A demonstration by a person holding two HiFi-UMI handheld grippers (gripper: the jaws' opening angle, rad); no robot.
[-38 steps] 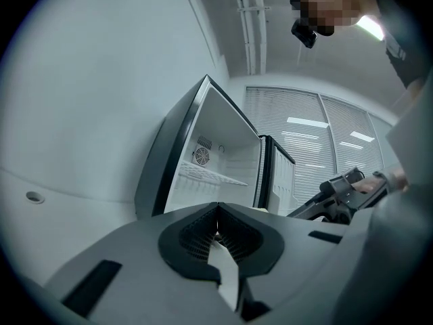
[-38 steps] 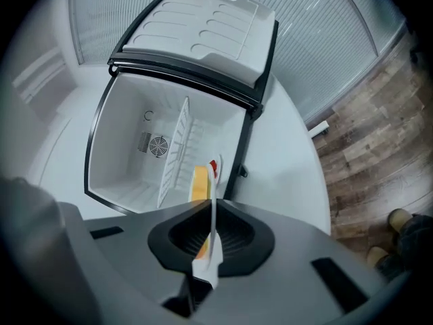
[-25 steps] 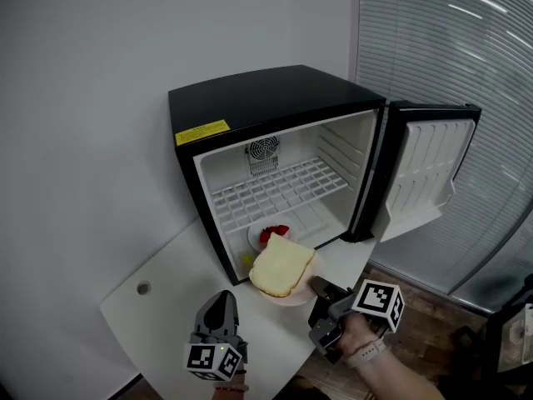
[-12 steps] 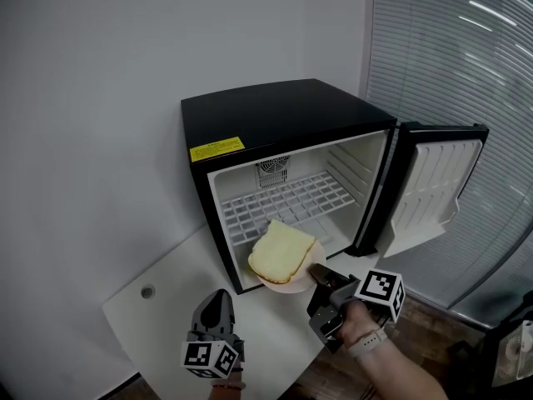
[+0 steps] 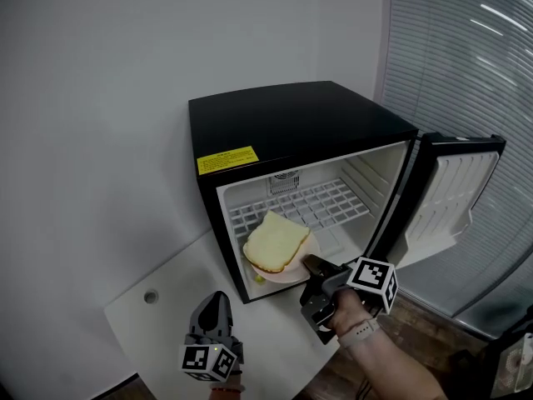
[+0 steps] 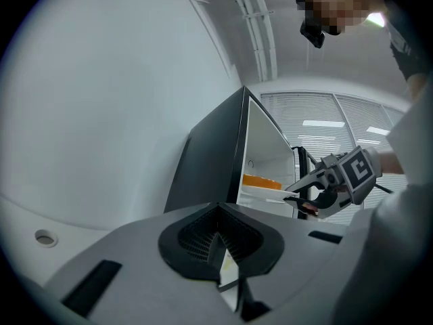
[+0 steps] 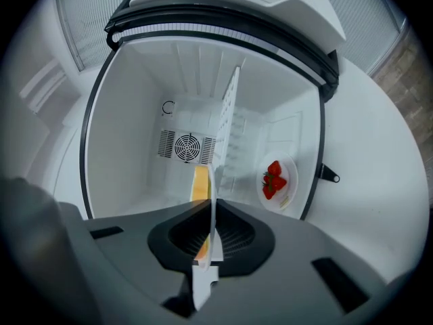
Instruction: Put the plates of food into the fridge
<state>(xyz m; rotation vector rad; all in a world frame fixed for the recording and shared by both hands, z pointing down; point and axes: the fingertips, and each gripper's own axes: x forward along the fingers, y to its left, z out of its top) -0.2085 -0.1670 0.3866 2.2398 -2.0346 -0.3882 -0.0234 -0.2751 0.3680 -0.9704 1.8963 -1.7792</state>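
At fridge (image 5: 291, 119) front — right gripper (image 5: 309, 263) jaws clamped on sandwich plate (image 5: 290, 277); left gripper (image 5: 217, 299) jaws together, empty.

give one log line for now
right tongs: shut on sandwich plate, at open fridge mouth | left tongs: shut, empty | strawberry plate: inside fridge

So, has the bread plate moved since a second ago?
Yes, the bread plate, clamped in the right gripper, has gone from outside the fridge into its opening.
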